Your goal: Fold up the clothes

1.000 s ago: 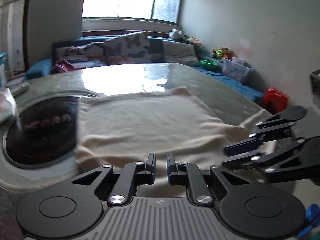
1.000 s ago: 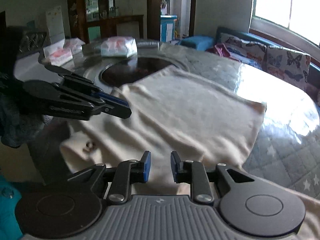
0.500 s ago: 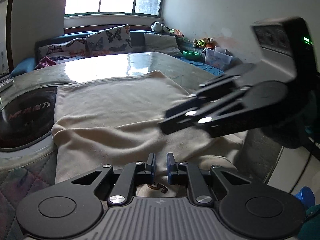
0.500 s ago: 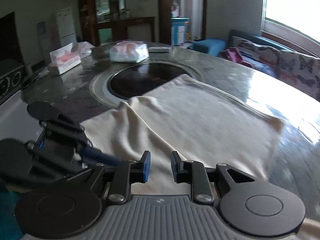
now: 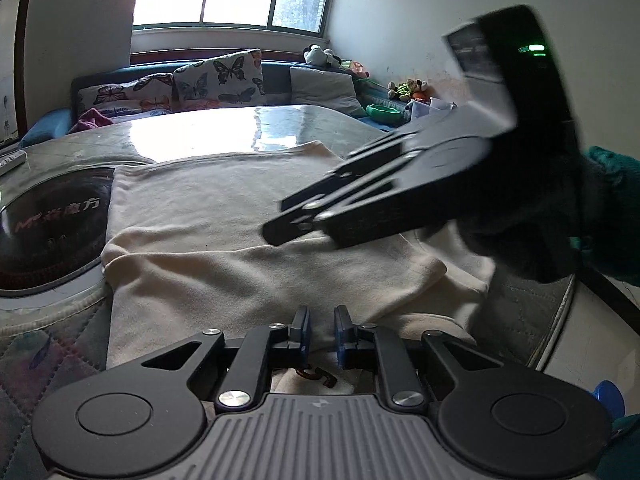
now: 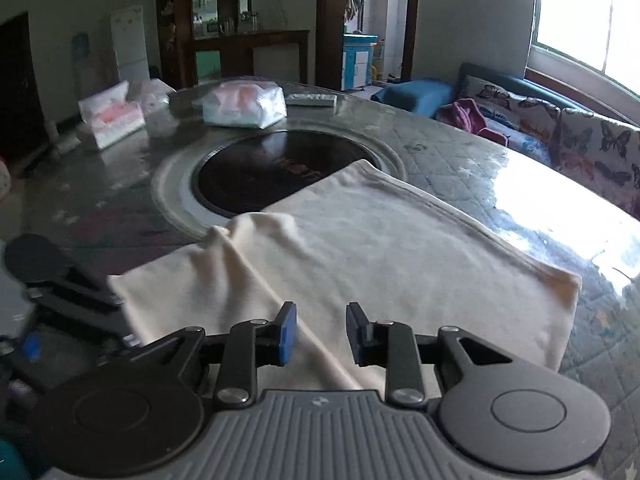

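Cream shirt (image 5: 248, 240) is lying flat on the counter (image 6: 460, 160), partly folded, far corner overlapping the dark round inset (image 6: 260, 176). Left tongs (image 5: 320, 330) are opening over the shirt's near edge at 6 o'clock, narrow gap, gripping nothing. Right tongs (image 6: 321, 332) are opening wider, hovering above the shirt's fold ridge, empty.

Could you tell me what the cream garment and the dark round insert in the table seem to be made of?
The cream garment looks like soft matte knit cotton, judging by its limp folds and stitched hem. The dark round insert looks like glossy black glass or ceramic, judging by its mirror-like reflections, though that is uncertain.
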Demonstrator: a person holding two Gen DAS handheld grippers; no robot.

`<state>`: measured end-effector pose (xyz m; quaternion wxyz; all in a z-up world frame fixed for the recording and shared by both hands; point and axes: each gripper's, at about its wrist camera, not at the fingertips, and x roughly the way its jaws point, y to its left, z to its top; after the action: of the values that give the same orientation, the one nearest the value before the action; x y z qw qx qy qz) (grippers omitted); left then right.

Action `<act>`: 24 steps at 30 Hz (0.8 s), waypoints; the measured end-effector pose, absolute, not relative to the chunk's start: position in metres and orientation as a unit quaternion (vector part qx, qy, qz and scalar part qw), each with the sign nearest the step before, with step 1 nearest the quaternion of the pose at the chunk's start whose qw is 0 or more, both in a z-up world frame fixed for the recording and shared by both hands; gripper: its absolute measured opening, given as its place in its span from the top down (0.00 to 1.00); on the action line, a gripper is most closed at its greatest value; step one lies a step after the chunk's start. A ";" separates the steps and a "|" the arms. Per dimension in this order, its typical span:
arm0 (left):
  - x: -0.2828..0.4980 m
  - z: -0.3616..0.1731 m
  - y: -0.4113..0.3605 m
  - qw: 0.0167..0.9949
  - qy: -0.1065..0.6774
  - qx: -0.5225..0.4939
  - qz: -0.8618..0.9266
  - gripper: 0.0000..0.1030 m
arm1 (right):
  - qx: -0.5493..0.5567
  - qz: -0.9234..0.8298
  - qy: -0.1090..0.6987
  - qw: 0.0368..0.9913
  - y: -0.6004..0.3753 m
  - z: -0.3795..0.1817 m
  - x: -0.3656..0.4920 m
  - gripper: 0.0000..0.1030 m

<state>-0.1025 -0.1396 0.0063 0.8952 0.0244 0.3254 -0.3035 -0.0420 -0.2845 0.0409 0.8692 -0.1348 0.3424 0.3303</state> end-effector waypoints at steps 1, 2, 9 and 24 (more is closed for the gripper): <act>-0.102 0.006 -0.140 0.895 0.325 0.025 -0.303 0.85 | -0.134 0.330 0.344 0.869 -0.289 0.043 -0.047 0.74; -0.102 0.006 -0.140 0.895 0.325 0.027 -0.303 0.84 | -0.134 0.329 0.346 0.868 -0.293 0.044 -0.053 0.74; -0.102 0.008 -0.144 0.895 0.327 0.038 -0.301 0.78 | -0.124 0.290 0.353 0.881 -0.332 0.042 -0.100 0.74; -0.096 0.018 -0.169 0.893 0.323 0.068 -0.308 0.62 | 0.013 0.035 0.346 0.937 -0.479 0.035 -0.133 0.73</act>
<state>-0.0958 -0.1690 0.0184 0.8926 0.0676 0.3226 -0.3078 -0.1327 -0.4788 0.0351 0.9374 0.0129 0.3461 0.0354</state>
